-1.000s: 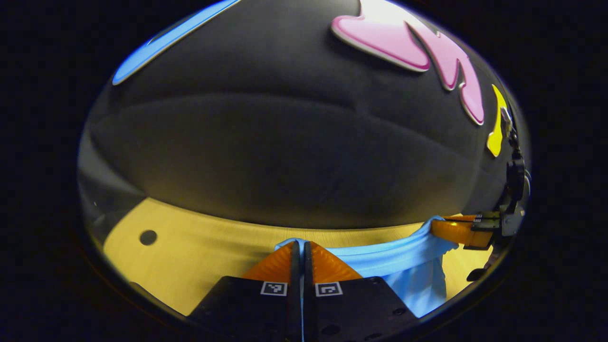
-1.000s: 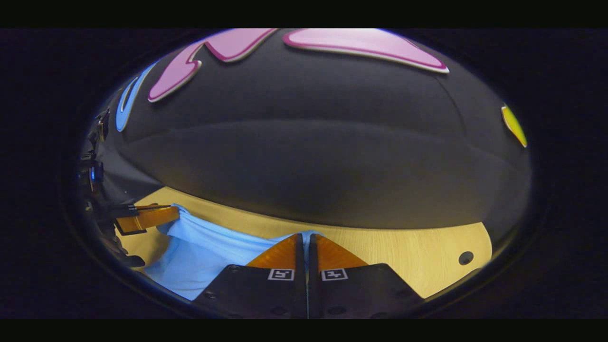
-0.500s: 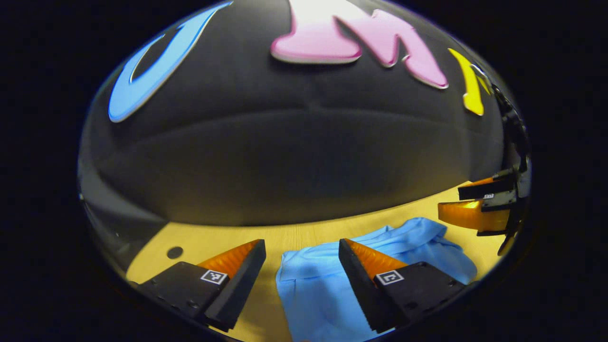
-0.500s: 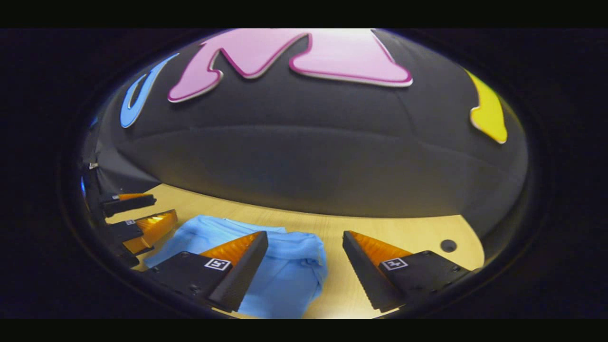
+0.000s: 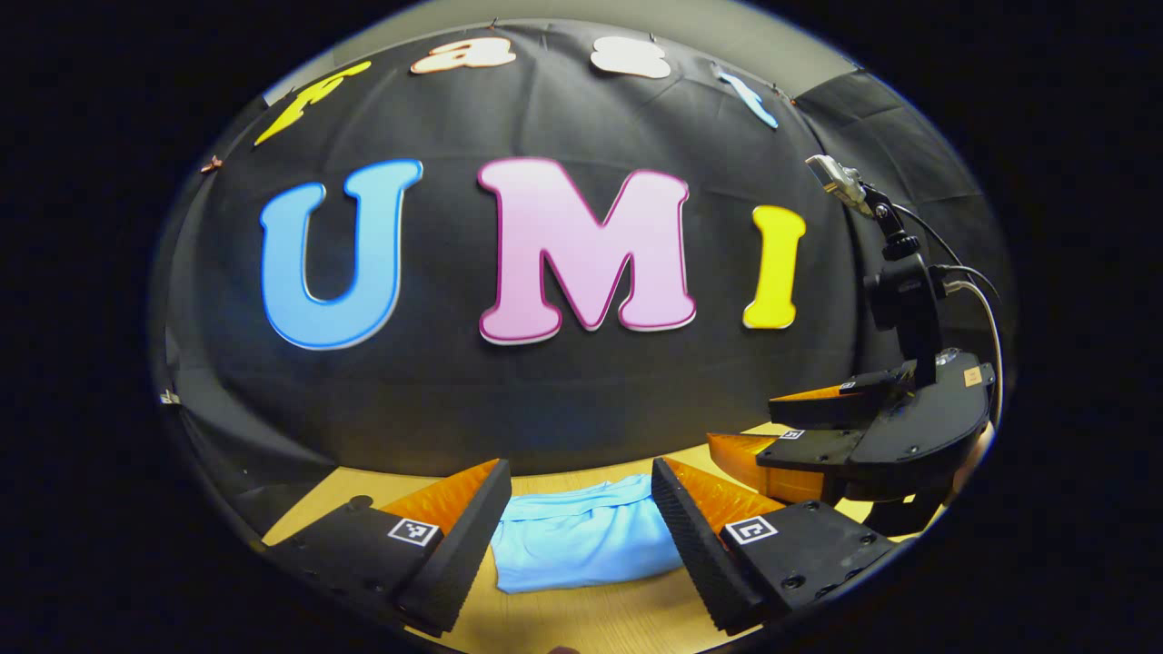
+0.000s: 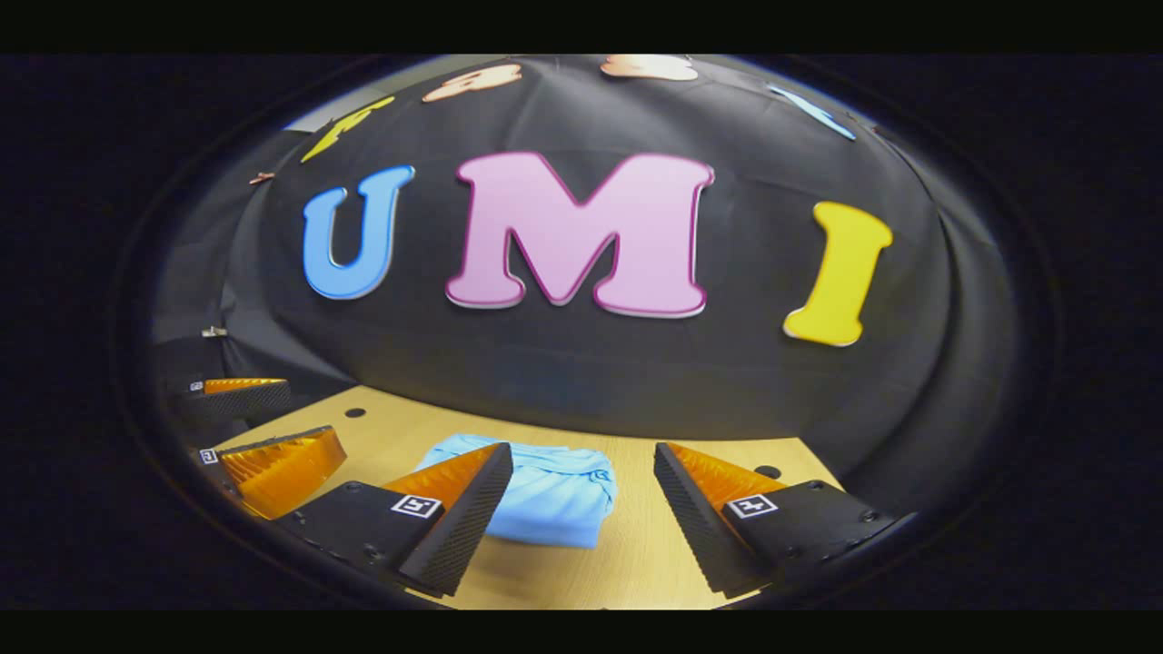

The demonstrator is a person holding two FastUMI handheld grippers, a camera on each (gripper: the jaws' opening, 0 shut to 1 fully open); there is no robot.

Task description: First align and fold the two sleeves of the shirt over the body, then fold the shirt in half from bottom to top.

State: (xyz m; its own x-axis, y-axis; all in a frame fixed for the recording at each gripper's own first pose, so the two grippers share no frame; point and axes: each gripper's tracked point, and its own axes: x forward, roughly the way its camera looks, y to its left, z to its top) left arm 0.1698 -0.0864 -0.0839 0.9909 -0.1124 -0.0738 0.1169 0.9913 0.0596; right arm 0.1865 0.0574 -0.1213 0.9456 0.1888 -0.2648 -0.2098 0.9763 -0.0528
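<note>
A light blue shirt lies folded in a compact bundle on the wooden table. My left gripper is open and raised back from the shirt, which shows between its spread fingers. To its right hovers my right gripper, open too. In the right gripper view the shirt sits left of centre, partly behind one of my fingers. My right gripper is open and holds nothing. At the left edge of that view is the left gripper, open, above the table.
The black cloth wall rises just behind the table's far edge. Small round holes mark the tabletop on both sides of the shirt. A small camera on a stalk with cables rides on the right gripper.
Both grippers were shut on the shirt's edge a second ago. They have opened, let it go, then lifted and drawn back. The shirt now rests folded on the table.
</note>
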